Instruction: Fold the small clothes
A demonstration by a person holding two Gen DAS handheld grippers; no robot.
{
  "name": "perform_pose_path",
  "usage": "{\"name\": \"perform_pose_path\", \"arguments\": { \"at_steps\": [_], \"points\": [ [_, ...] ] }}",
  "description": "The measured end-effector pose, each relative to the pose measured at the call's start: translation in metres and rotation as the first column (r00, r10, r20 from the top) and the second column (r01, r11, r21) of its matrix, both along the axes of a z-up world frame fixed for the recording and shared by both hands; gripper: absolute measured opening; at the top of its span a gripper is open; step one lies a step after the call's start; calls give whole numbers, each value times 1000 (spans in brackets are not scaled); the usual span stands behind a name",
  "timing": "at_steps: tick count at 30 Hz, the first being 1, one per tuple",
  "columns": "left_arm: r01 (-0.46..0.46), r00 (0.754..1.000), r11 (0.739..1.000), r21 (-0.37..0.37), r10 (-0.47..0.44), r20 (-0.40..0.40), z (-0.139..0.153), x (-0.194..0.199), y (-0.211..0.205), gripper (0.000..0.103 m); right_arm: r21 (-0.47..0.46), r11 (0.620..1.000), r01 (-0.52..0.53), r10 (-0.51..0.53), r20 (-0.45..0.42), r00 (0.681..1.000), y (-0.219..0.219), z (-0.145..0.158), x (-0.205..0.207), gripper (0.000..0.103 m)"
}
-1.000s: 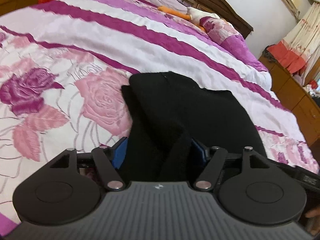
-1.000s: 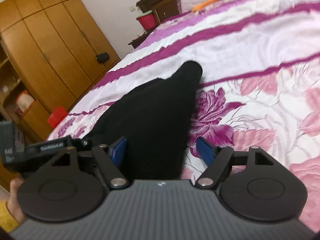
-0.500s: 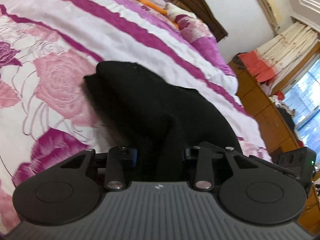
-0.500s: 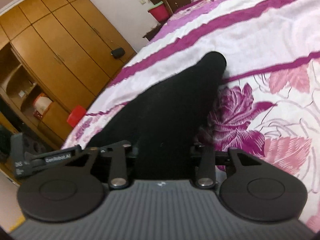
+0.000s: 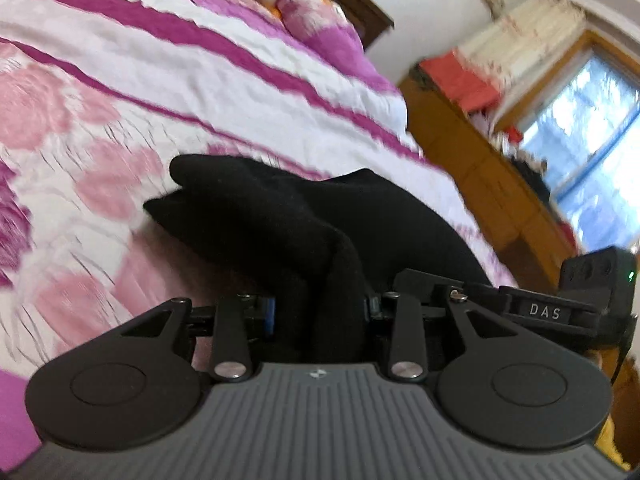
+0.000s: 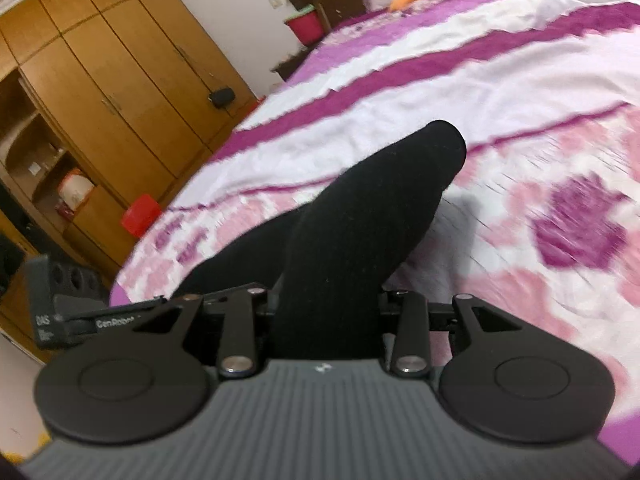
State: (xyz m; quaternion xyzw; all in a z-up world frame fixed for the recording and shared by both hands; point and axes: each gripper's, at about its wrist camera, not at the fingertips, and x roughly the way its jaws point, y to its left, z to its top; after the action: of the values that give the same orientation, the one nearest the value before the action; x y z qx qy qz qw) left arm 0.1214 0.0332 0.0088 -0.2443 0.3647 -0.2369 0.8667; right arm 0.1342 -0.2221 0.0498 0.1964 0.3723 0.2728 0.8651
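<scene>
A small black garment hangs lifted over a pink and purple floral bedspread. My left gripper is shut on one bunched end of it, the cloth filling the gap between the blue pads. In the right wrist view the same black garment stretches forward to a rounded tip, and my right gripper is shut on its near end. Each gripper's black body shows at the edge of the other's view. The fingertips are hidden by the cloth.
The bedspread fills most of both views, with pillows at the headboard. A wooden wardrobe stands left of the bed, with a red box by it. A wooden cabinet and a window are on the right.
Both grippers went from open around the black garment to shut on it. They then lifted it off the bedspread and carried it sideways, and both views are blurred by the motion.
</scene>
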Motion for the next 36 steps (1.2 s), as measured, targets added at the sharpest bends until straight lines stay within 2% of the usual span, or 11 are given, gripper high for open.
{"name": "perform_pose_path", "arguments": {
  "at_steps": [6, 10, 13, 16, 20, 24, 28, 30, 31, 32, 36],
  "points": [
    [-16, 1000, 982, 190, 18, -10, -17, -19, -29, 42, -32, 999, 44, -47, -71, 996, -14, -49, -19, 43],
    [-31, 999, 974, 226, 33, -7, -11, -25, -26, 45, -19, 998, 61, -62, -56, 996, -15, -62, -24, 52],
    [-63, 998, 968, 243, 59, 22, 2, -26, -19, 56, -40, 996, 84, -85, -30, 996, -24, -52, -30, 58],
    [-101, 994, 965, 243, 87, 66, 11, -18, -13, 67, -61, 992, 107, -106, 27, 994, -36, -36, -37, 59],
    [-140, 990, 969, 203, 138, 27, 6, 6, -10, 72, -37, 987, 159, -153, 118, 981, -52, -25, -28, 69],
    [-167, 981, 968, 185, 183, -71, -15, 35, -11, 73, 34, 985, 171, -172, 33, 985, -56, -34, 4, 69],
    [-154, 985, 972, 176, 166, -54, -24, 45, -15, 77, 3, 989, 148, -148, 6, 989, -43, -54, 26, 69],
    [-139, 988, 979, 152, 148, -51, -28, 48, -17, 76, 57, 990, 127, -126, -25, 992, -36, -66, 33, 69],
    [-139, 988, 981, 134, 146, -44, -29, 49, -17, 66, 87, 989, 123, -120, -34, 992, -35, -70, 33, 69],
    [-130, 990, 984, 123, 134, -30, -30, 48, -18, 46, 108, 987, 118, -115, -34, 993, -34, -73, 34, 64],
    [-138, 988, 984, 111, 129, 81, -17, 35, -18, 22, 154, 982, 111, -120, 55, 991, -32, -65, 24, 41]
  ]
}}
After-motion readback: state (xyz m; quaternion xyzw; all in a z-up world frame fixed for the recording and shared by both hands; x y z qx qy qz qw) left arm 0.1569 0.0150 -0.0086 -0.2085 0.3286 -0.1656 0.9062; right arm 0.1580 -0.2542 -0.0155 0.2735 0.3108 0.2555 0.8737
